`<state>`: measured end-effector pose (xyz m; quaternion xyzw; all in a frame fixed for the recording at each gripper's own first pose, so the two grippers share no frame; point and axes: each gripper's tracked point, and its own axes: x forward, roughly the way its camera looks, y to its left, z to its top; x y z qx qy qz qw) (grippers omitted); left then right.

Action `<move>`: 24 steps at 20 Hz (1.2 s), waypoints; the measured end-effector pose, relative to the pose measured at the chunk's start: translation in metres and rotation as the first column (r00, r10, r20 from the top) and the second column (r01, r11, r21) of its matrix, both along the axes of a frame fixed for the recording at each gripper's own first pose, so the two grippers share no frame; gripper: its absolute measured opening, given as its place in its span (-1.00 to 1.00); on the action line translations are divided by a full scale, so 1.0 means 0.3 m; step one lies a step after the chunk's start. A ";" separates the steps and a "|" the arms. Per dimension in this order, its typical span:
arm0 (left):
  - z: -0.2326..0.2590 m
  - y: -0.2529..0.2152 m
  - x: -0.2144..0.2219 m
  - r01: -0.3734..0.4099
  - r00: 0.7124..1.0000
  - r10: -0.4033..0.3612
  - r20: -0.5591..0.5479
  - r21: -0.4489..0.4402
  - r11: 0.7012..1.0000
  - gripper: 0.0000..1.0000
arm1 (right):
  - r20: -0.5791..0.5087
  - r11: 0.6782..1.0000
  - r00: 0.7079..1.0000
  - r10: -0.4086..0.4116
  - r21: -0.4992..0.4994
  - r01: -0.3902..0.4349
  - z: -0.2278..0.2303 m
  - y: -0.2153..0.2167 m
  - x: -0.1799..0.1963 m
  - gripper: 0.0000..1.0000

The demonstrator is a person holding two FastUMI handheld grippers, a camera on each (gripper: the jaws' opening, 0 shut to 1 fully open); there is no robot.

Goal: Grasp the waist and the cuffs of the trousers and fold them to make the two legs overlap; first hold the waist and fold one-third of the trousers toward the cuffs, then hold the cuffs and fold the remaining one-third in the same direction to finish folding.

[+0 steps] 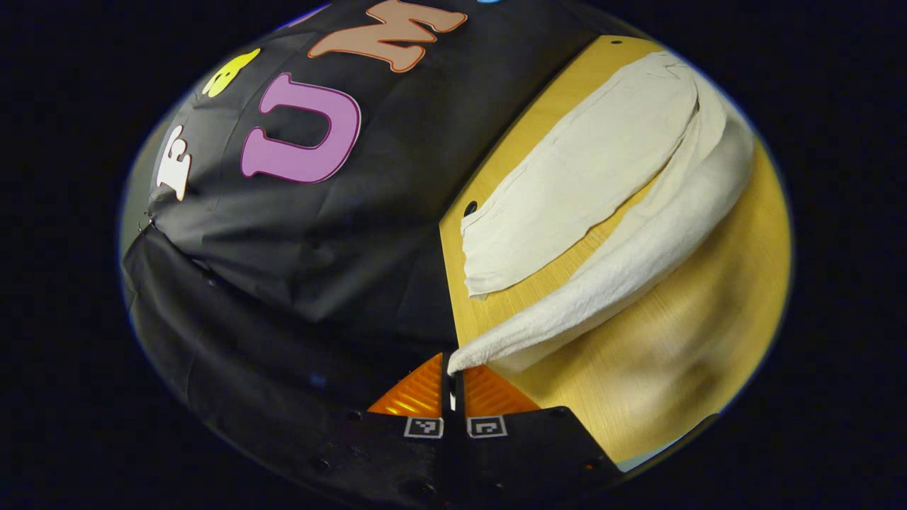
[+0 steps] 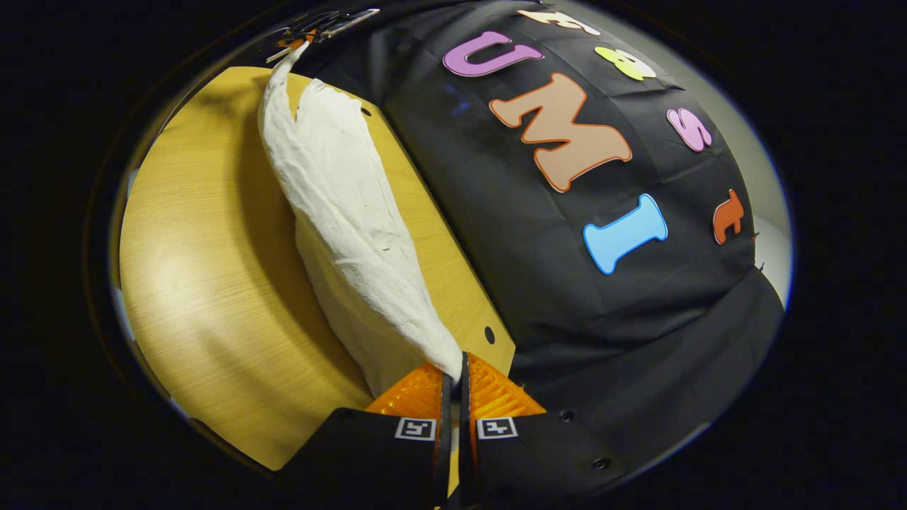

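Cream trousers (image 1: 588, 163) are stretched along a wooden table (image 1: 673, 354). One leg lies flat on the wood. The other leg (image 1: 638, 255) is lifted off it and runs down to my left gripper (image 1: 453, 368), which is shut on its cuff end. In the right gripper view the trousers (image 2: 347, 212) hang as a taut raised band above the table (image 2: 212, 283). My right gripper (image 2: 453, 368) is shut on the near, wider end of the cloth. At the far end of that band the left gripper (image 2: 312, 28) shows small, pinching the cloth.
The booth's black cloth wall (image 1: 319, 234) stands right behind the table's back edge. Small dark holes (image 2: 489, 333) mark the tabletop near that edge. Bare wood lies on the near side of the trousers.
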<state>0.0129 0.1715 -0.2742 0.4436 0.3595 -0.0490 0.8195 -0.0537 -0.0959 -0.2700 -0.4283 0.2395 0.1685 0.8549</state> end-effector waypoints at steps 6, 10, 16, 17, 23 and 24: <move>-0.004 -0.026 0.266 0.038 0.998 -0.035 0.054 -0.057 0.998 -1.00 | 0.002 0.997 0.998 -0.069 -0.046 0.069 -0.003 0.006 0.123 -0.86; -0.028 -0.070 0.445 0.084 0.995 -0.079 0.069 -0.074 0.994 -1.00 | 0.003 0.993 0.995 -0.095 -0.066 0.095 -0.025 0.025 0.206 -0.86; -0.086 -0.144 0.652 0.106 0.992 -0.097 0.084 -0.116 0.987 -1.00 | -0.006 0.985 0.987 -0.161 -0.067 0.161 -0.127 0.020 0.364 -0.86; -0.106 -0.156 0.682 0.118 0.991 -0.109 0.079 -0.112 0.987 -1.00 | -0.014 0.983 0.985 -0.169 -0.070 0.168 -0.157 0.019 0.389 -0.86; -0.302 -0.252 0.799 0.156 0.988 -0.153 0.035 -0.127 0.980 -1.00 | -0.106 0.974 0.971 -0.217 -0.094 0.207 -0.374 0.021 0.475 -0.86; -0.329 -0.262 0.802 0.147 0.989 -0.144 0.031 -0.126 0.981 -1.00 | -0.113 0.970 0.966 -0.234 -0.090 0.224 -0.400 0.023 0.485 -0.82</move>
